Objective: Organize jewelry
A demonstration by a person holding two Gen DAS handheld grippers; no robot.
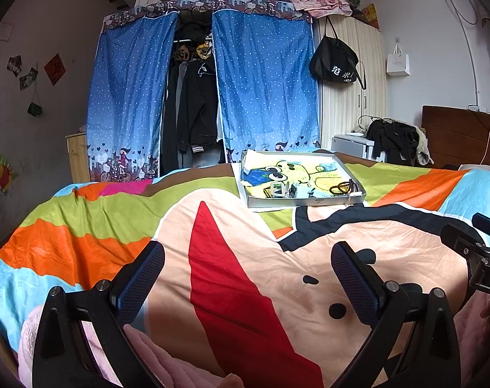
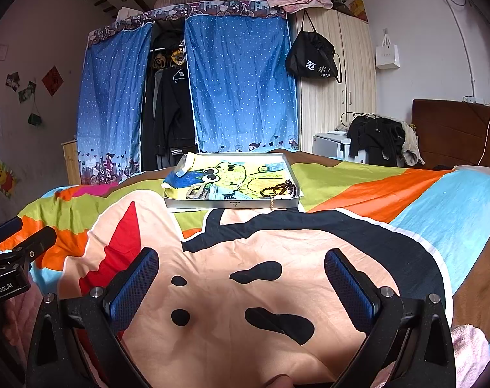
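A shallow grey tray [image 1: 304, 202] [image 2: 232, 204] lined with a cartoon picture lies on the bed's far side. In it are a dark bead bracelet [image 1: 341, 188] [image 2: 281, 189], a pale square clip [image 1: 277, 190] [image 2: 196, 191] and small bluish pieces beside it. A thin gold chain [image 2: 272, 203] hangs over the tray's front wall. My left gripper [image 1: 248, 278] hovers open over the quilt, well short of the tray, with nothing between its fingers. My right gripper [image 2: 241, 279] is likewise open and empty, also short of the tray. Each gripper's body shows at the edge of the other's view.
A bright cartoon quilt [image 1: 245, 291] [image 2: 277, 291] covers the bed. Behind it stand a blue curtained wardrobe [image 1: 261, 90] with dark clothes, a pale cupboard with a black bag [image 1: 335, 61], and a chair piled with clothes [image 1: 393, 139]. A pink fleece [image 1: 38, 323] lies near me.
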